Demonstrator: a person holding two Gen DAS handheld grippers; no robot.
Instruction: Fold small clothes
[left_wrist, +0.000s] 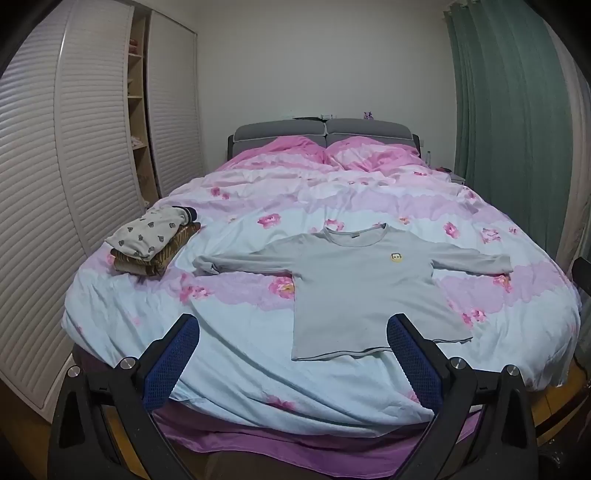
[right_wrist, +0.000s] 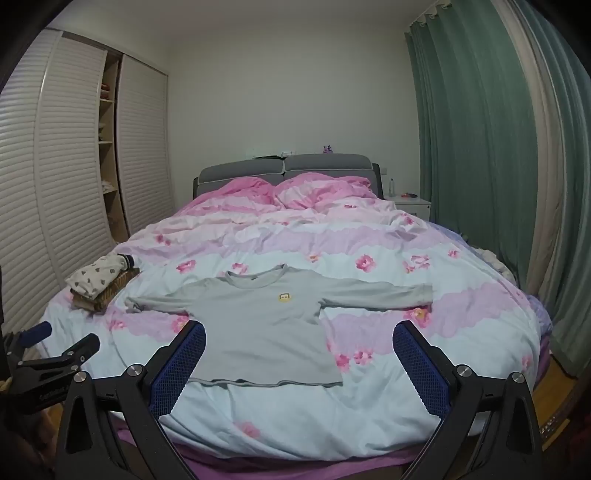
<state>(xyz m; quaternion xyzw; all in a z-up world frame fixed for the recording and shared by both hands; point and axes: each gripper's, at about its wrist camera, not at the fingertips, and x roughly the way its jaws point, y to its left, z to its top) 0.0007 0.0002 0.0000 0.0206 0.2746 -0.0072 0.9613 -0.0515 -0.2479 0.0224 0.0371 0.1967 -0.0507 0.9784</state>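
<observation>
Two folded garments (left_wrist: 147, 240) sit stacked on the bed (left_wrist: 258, 369); we see a grey long-sleeved shirt (left_wrist: 354, 288) lying flat, unfolded. Both hand-held grippers, left (left_wrist: 293, 363) and right (right_wrist: 299, 365), hover wide and empty.

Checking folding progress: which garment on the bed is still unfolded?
The grey long-sleeved shirt with the small yellow badge, lying flat with both sleeves spread wide. The other clothes, a heart-print piece over a brown one, sit folded in a stack by the bed's left edge.

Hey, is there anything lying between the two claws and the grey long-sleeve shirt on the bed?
Nothing visible. The grey shirt lies flat on the floral duvet, with both claws, left and right, open just short of its hem. The stack of folded clothes sits off to the left, beyond the sleeve.
</observation>
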